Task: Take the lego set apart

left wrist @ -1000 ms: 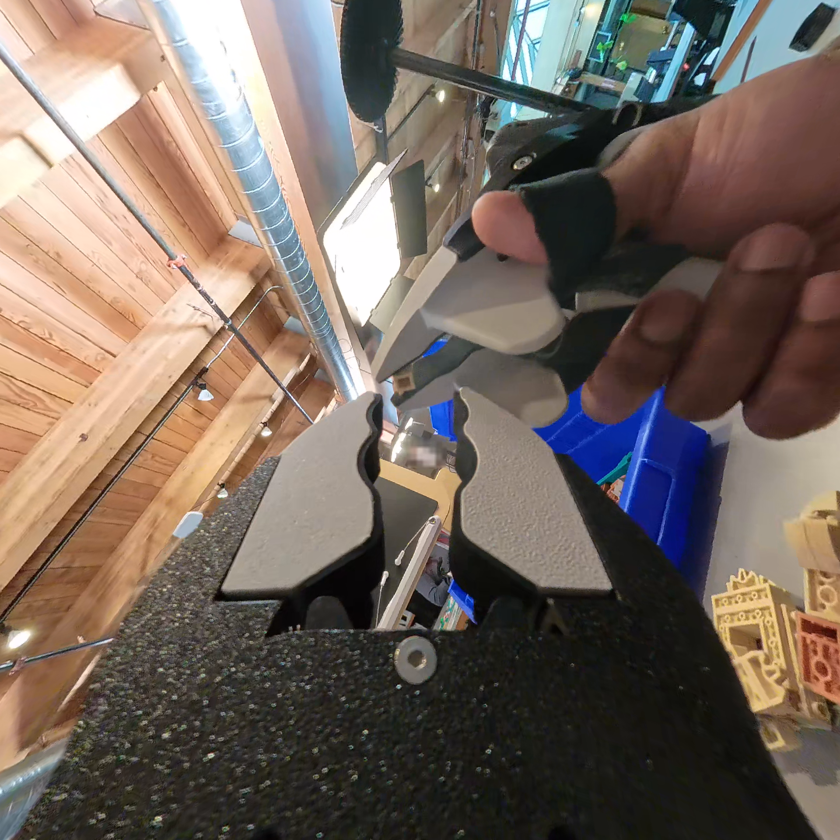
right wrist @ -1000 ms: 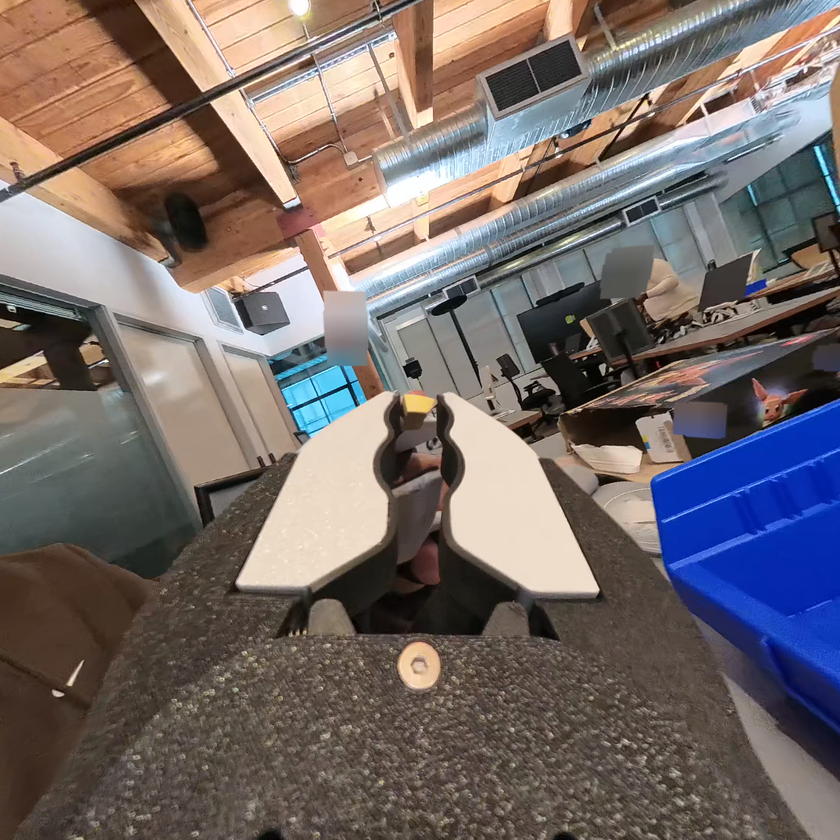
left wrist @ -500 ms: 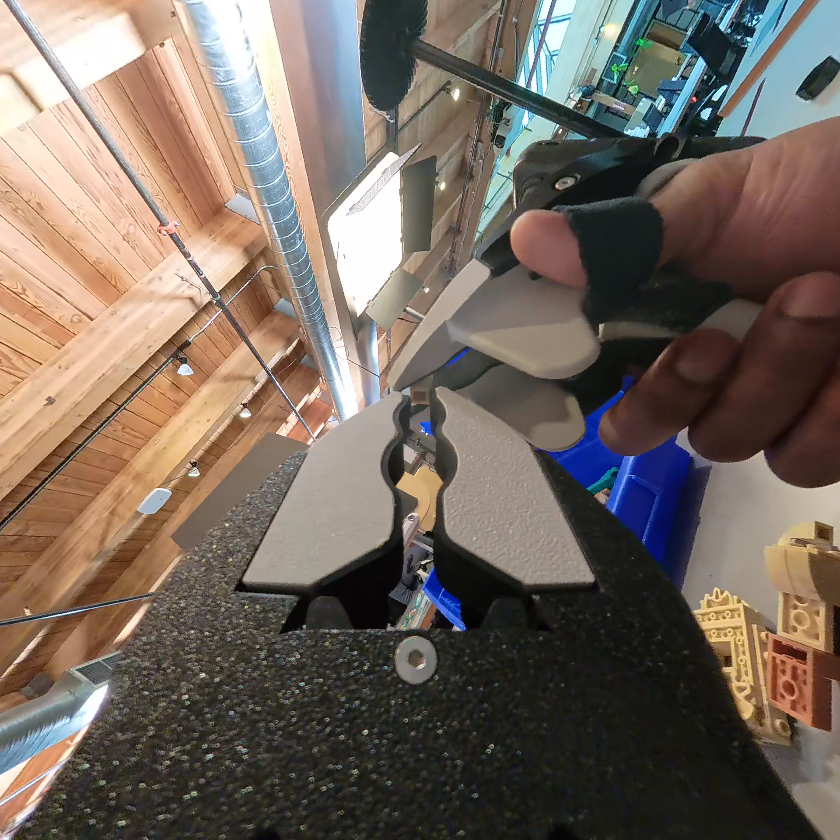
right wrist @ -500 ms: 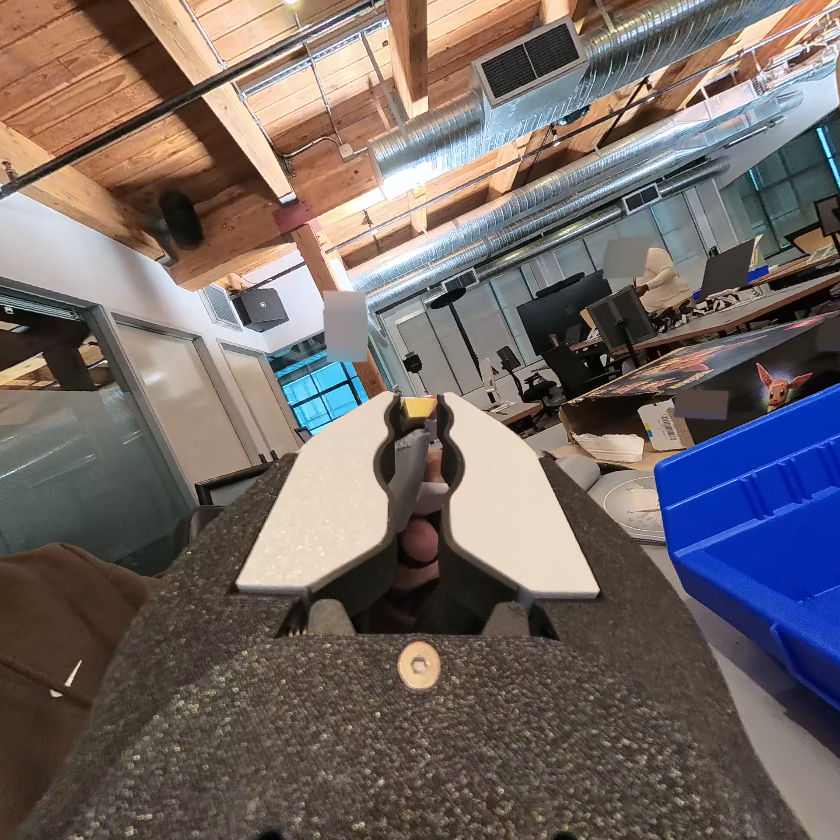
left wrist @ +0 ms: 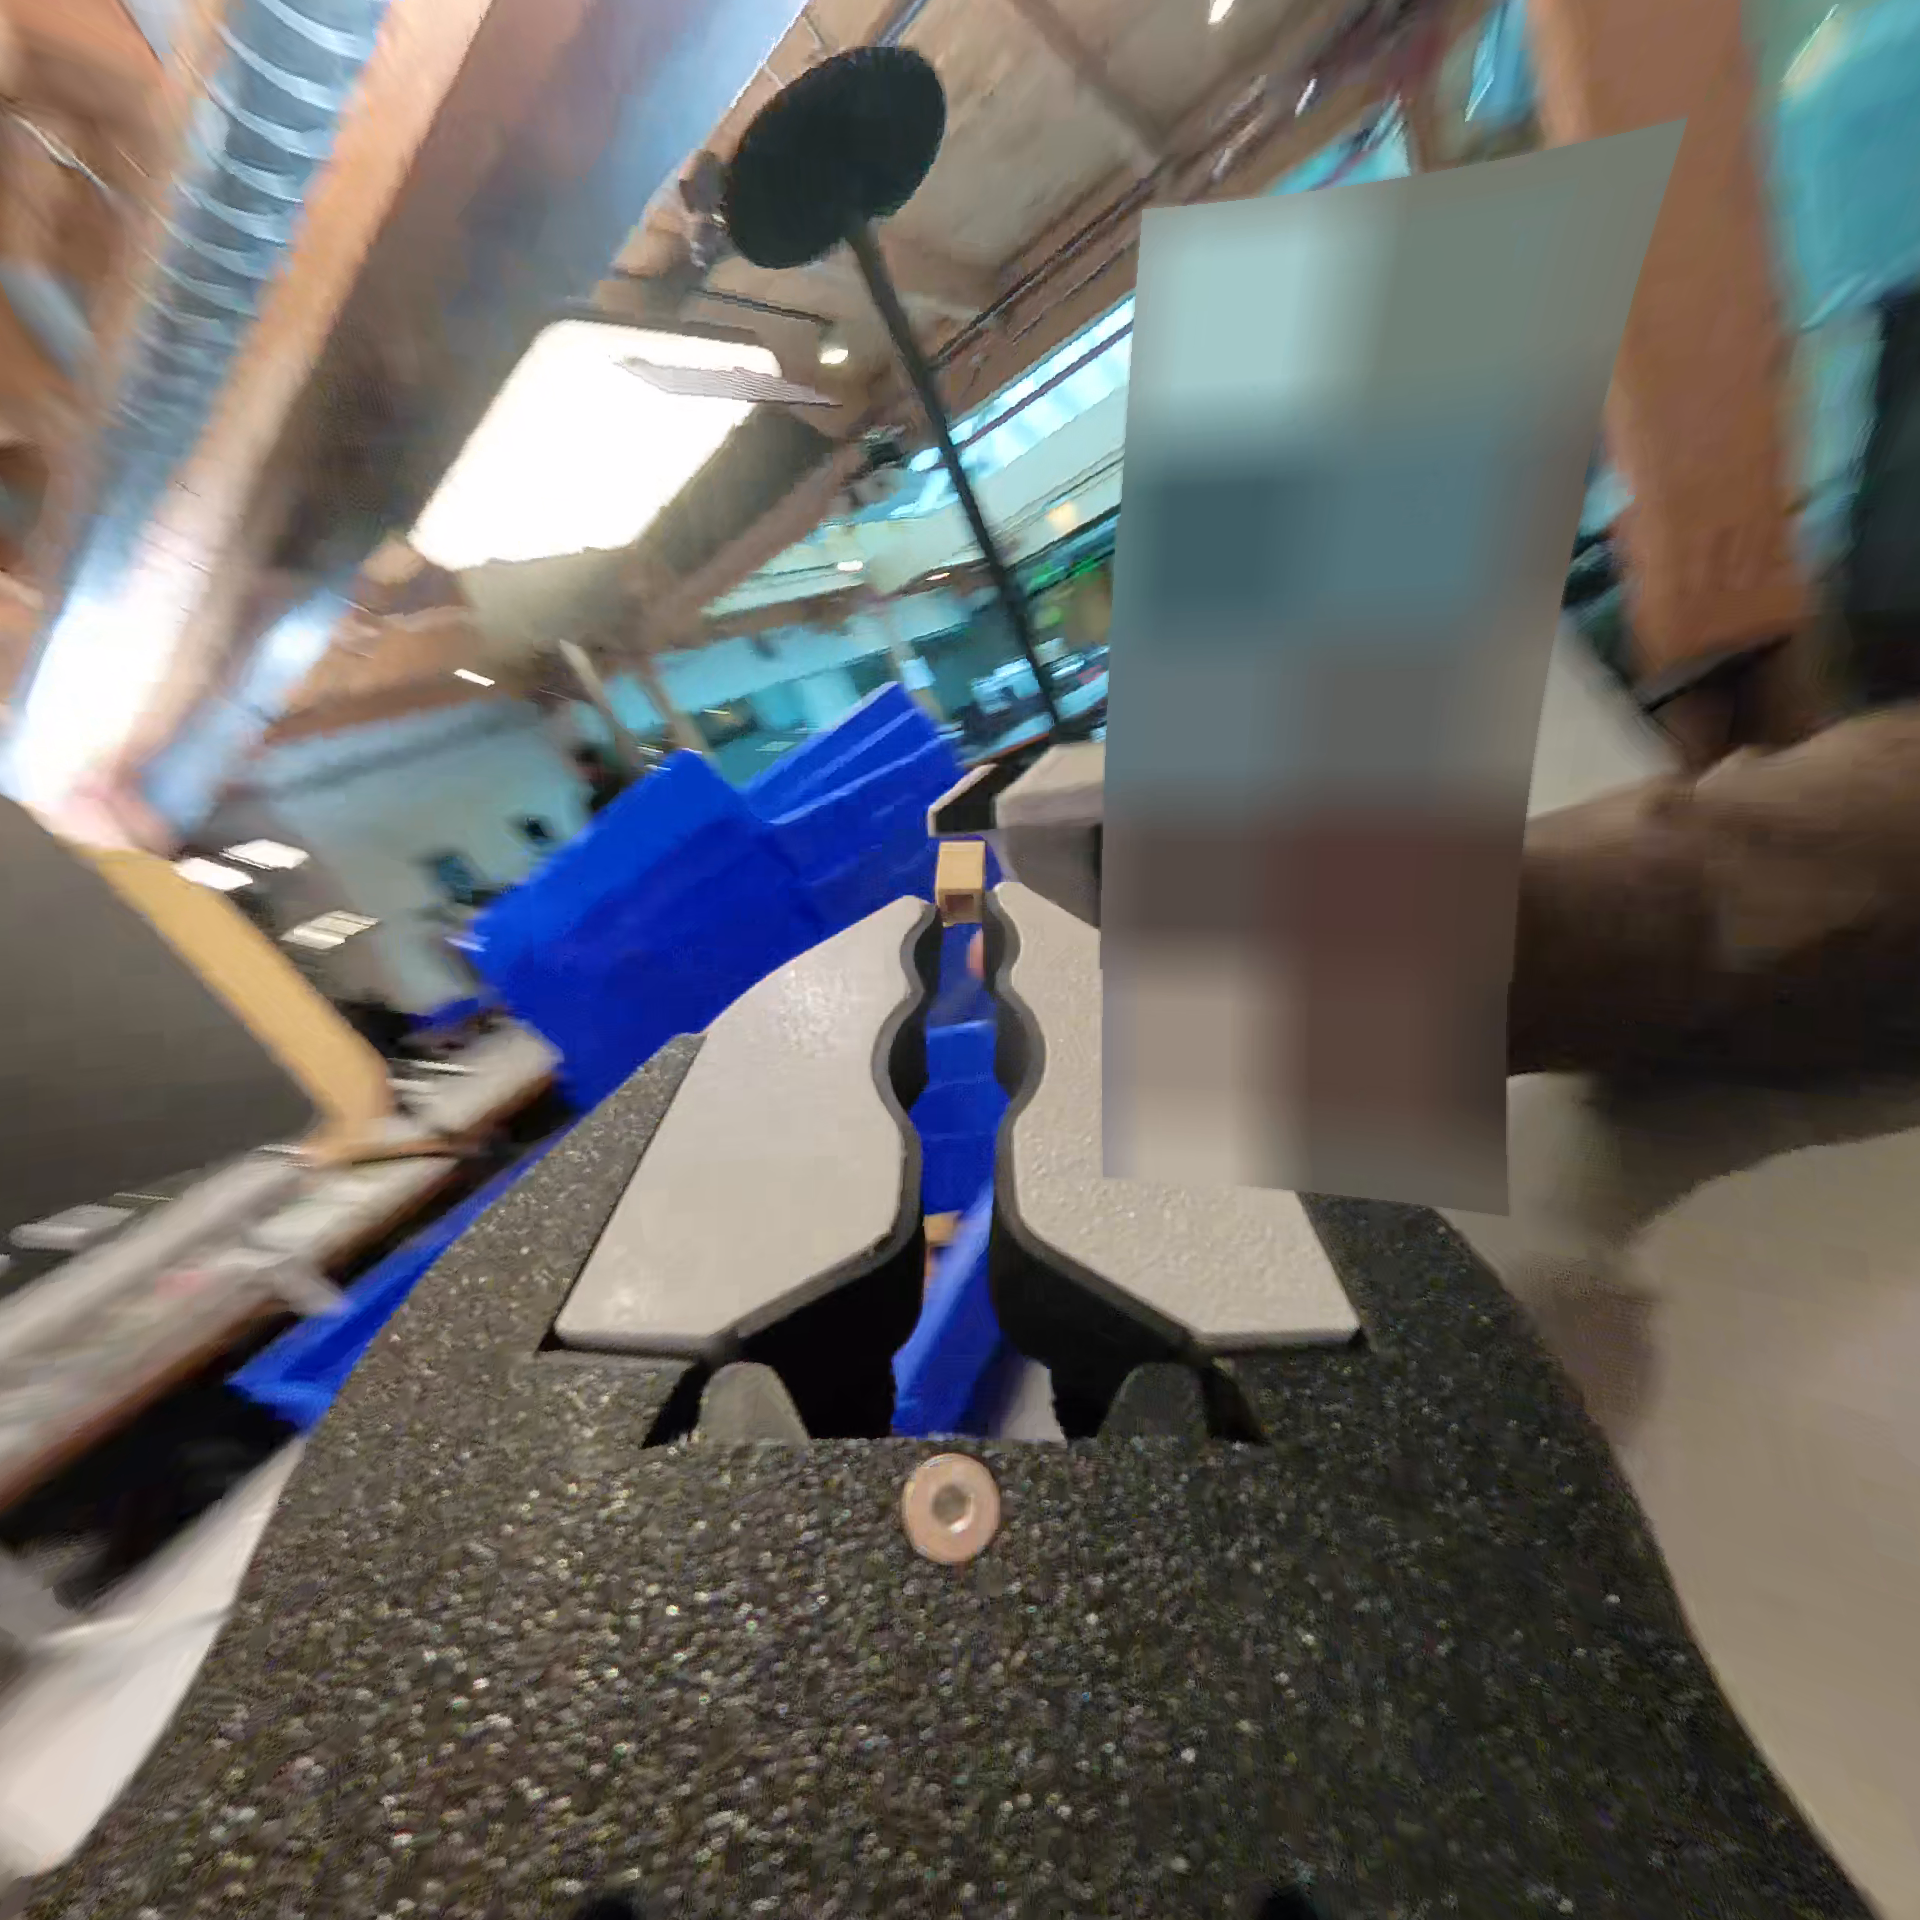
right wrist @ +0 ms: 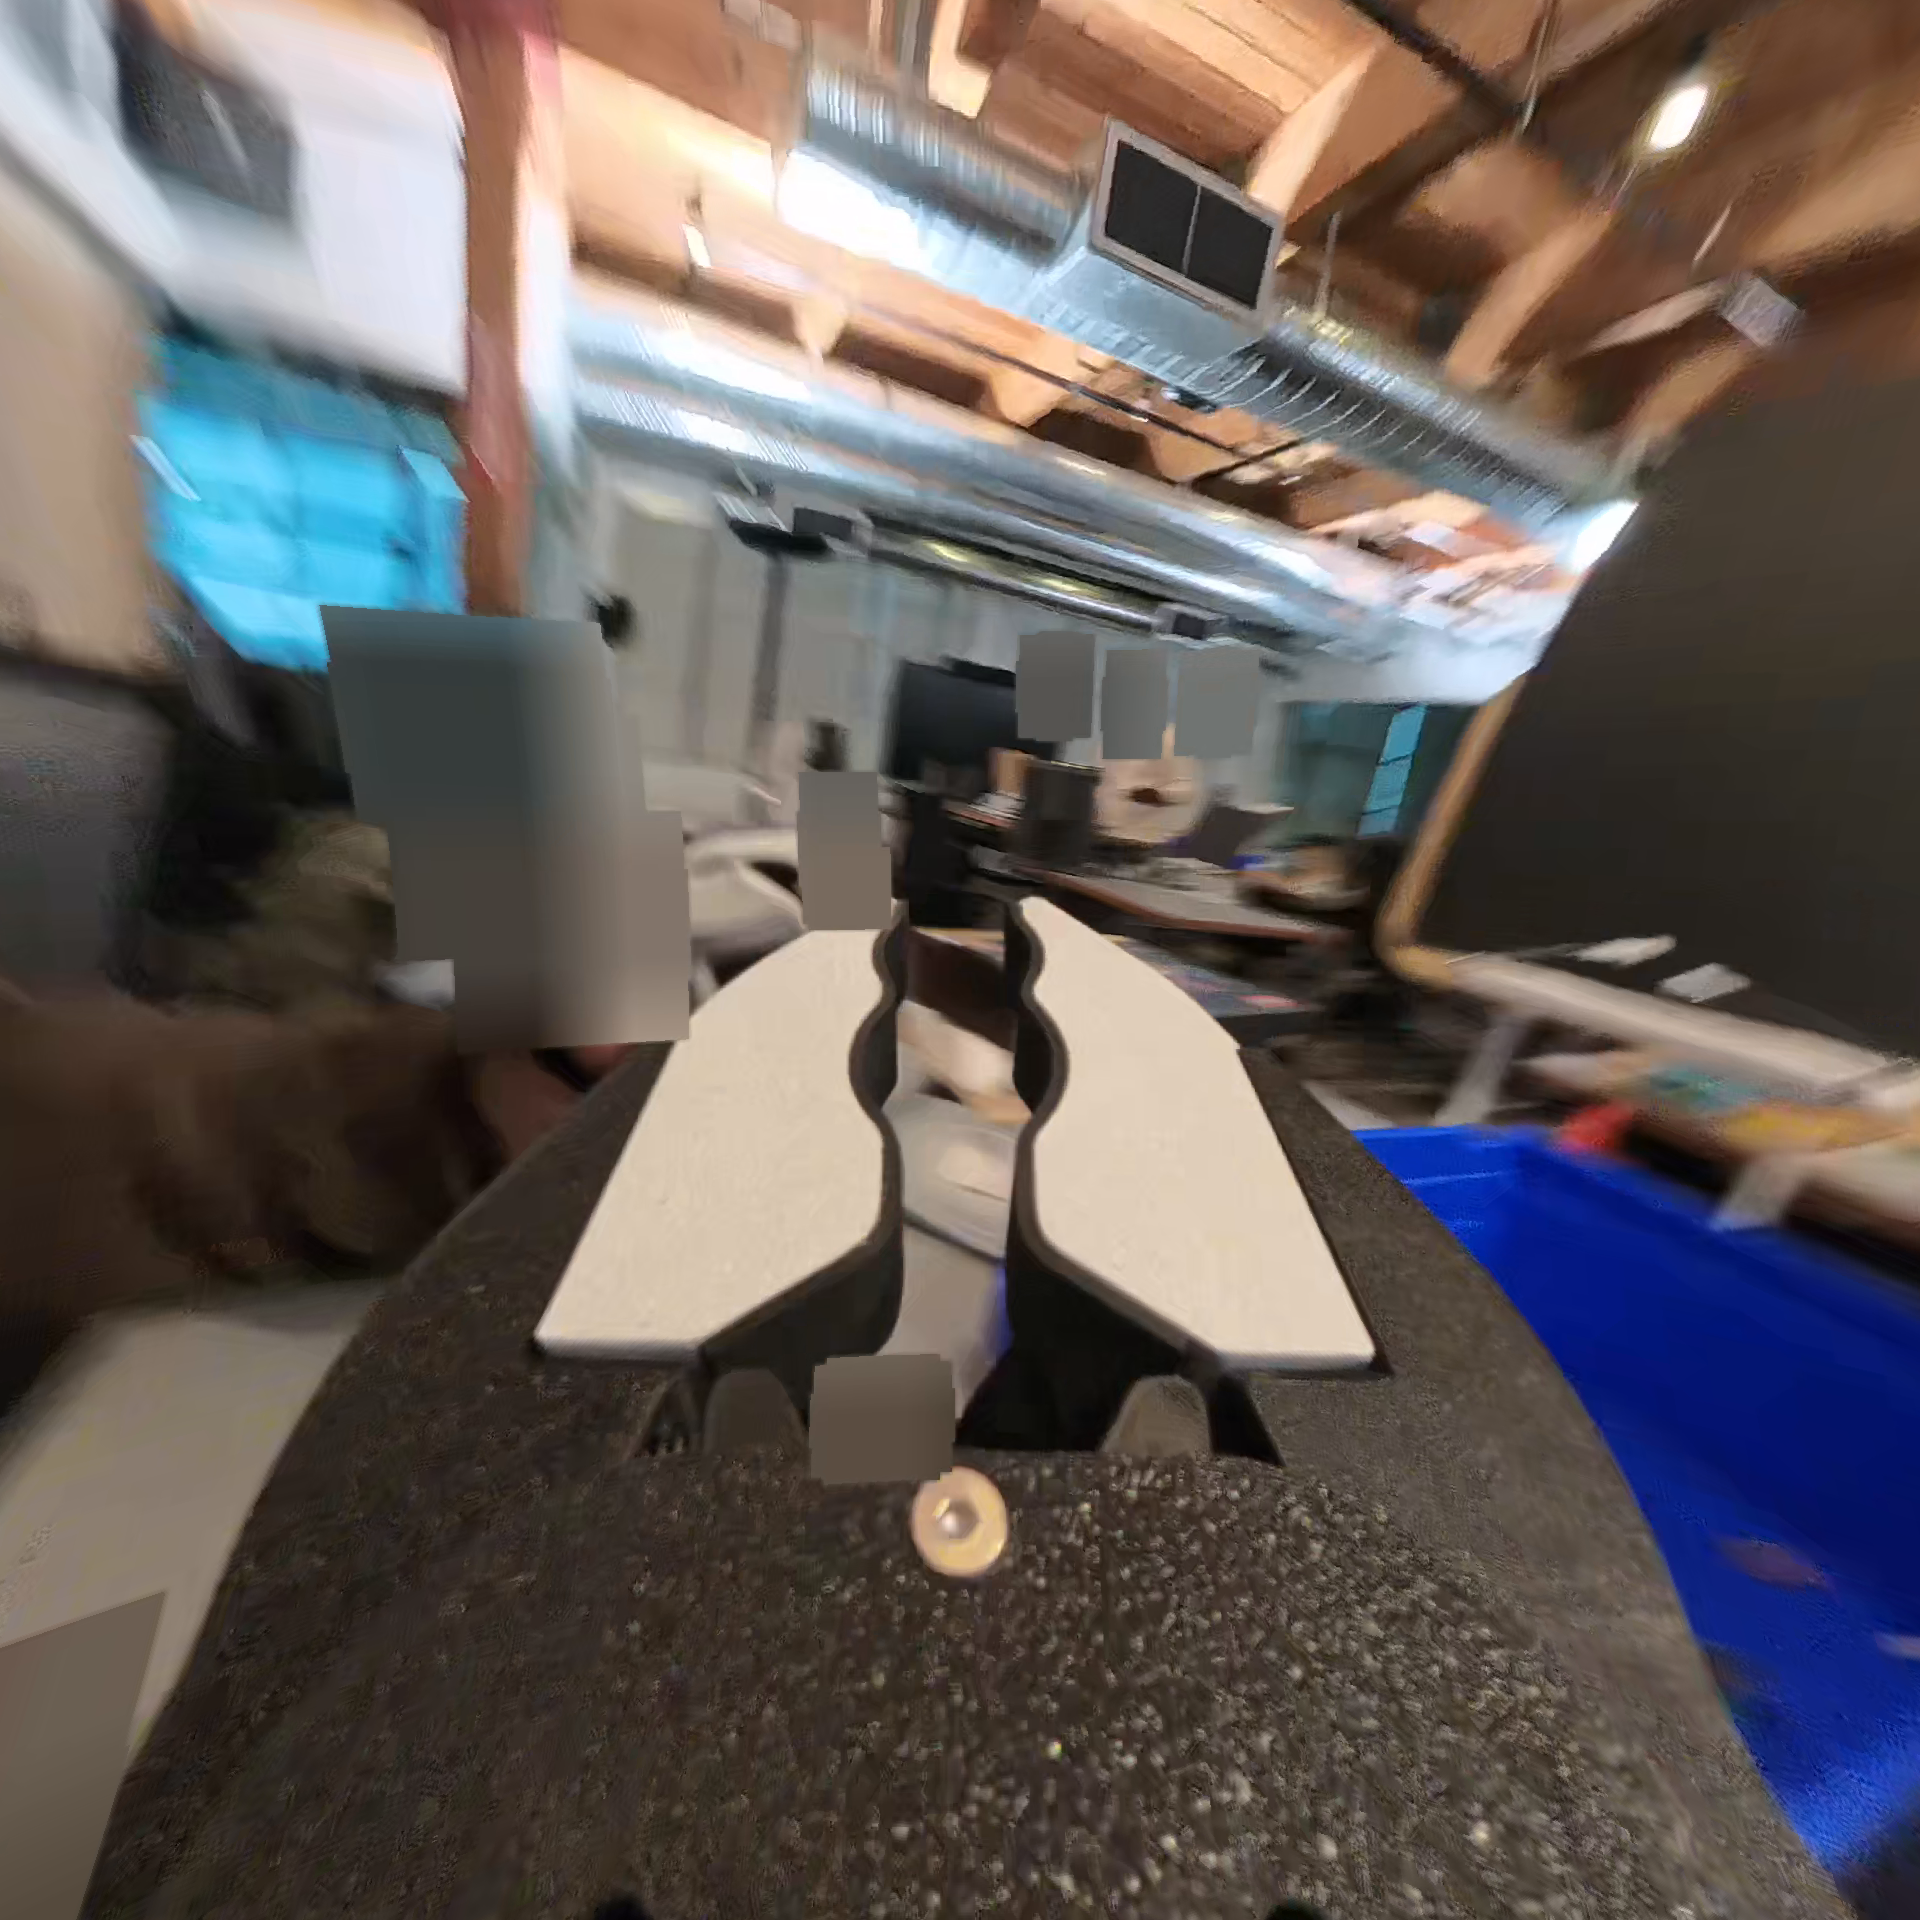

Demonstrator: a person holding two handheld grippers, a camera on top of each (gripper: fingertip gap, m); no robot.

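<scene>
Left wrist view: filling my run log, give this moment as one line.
left gripper: fingers pinch small tan block | right gripper: open, empty | behind: blue bins

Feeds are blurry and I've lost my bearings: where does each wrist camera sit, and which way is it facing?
Left wrist view: behind the left hand-held gripper, looking forward and upward past blue bins to the ceiling; its fingertips pinch a tan block; a forearm shows right.
Right wrist view: behind the right hand-held gripper, open, facing office desks and ducts; brown sleeve left.
Shared: blue bins, tan-edged dark board.
</scene>
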